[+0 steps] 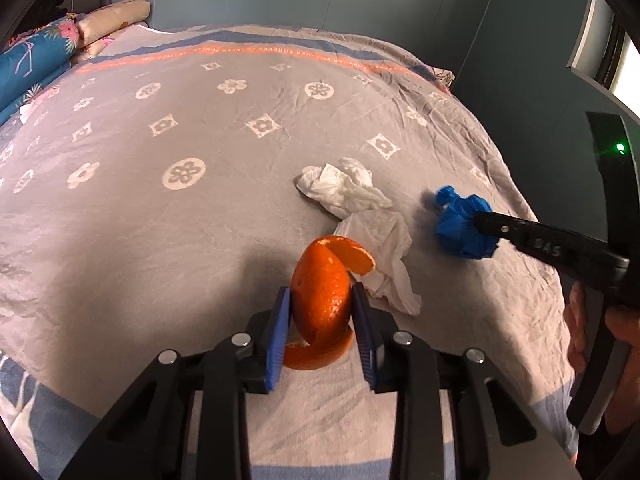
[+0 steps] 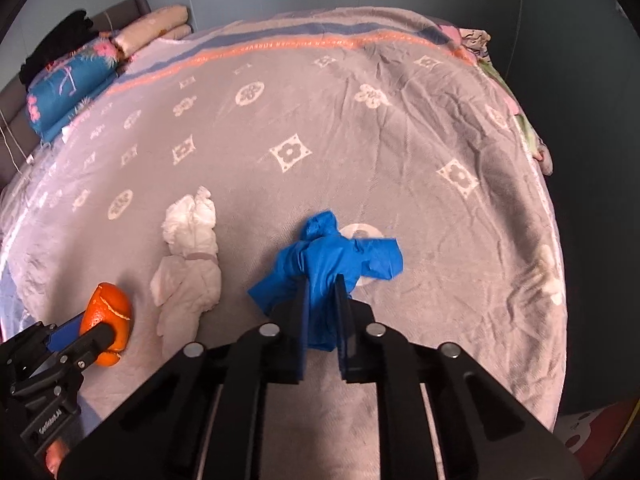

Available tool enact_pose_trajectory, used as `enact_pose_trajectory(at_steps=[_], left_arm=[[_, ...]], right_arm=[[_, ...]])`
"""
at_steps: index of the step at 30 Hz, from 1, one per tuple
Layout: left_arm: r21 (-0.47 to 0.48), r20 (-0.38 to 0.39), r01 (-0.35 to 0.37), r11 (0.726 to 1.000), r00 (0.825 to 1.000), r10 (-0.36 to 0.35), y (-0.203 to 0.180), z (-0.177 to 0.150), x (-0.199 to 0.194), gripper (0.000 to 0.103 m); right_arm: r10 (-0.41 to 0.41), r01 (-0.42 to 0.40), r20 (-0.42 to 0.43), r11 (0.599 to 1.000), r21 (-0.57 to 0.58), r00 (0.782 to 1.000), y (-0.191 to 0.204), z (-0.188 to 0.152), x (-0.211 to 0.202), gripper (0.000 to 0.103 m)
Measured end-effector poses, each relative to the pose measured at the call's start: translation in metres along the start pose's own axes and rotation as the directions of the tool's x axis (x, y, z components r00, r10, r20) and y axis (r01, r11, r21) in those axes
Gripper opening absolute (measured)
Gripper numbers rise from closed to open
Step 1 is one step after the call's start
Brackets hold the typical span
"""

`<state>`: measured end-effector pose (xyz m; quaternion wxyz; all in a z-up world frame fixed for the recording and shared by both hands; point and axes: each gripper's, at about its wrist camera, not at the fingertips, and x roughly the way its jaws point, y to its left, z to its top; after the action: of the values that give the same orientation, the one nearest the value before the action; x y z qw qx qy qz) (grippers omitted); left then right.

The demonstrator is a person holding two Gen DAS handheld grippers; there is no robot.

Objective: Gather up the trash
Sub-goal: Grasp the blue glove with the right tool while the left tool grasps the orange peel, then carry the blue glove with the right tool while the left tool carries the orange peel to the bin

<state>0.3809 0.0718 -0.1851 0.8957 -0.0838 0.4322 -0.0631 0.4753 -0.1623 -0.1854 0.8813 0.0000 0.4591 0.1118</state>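
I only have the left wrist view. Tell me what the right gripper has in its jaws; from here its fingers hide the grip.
Observer: The right gripper is shut on the blue crumpled glove, pinched between both pads.
Operator: Report anything beyond the glove.
Observer: A white round flower print on the bedspread lies partly under it.
Operator: Now the bed's right edge.
Observer: A reddish patterned patch shows below the bedspread's corner; what it is I cannot tell.

Between the orange peel (image 1: 320,300) and the blue glove (image 1: 464,228), crumpled white tissues (image 1: 360,216) block the bed (image 1: 200,232), while its wide grey spread beyond lies open up to the pillows (image 1: 60,48).
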Motion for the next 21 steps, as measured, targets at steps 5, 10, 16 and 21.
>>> enact_pose_trajectory(at_steps=[5,10,16,21], left_arm=[[-0.042,0.001,0.001,0.999,1.000,-0.001,0.012,-0.003,-0.020,0.029],[-0.089,0.022,-0.007,0.996,1.000,0.009,0.028,-0.010,-0.049,0.029],[-0.087,0.062,-0.036,0.996,0.997,0.041,0.037,-0.023,-0.093,0.029],[-0.092,0.085,-0.045,0.995,0.995,0.053,0.040,-0.040,-0.126,0.029]], right_arm=[[0.041,-0.043,0.061,0.998,0.038,0.997,-0.013,0.000,-0.041,0.009],[0.091,-0.098,0.113,0.994,0.057,0.989,-0.020,-0.004,-0.083,0.009],[0.144,-0.153,0.161,0.987,0.045,0.976,-0.019,-0.018,-0.136,0.009],[0.167,-0.174,0.199,0.985,0.015,0.966,-0.018,-0.040,-0.182,0.009]])
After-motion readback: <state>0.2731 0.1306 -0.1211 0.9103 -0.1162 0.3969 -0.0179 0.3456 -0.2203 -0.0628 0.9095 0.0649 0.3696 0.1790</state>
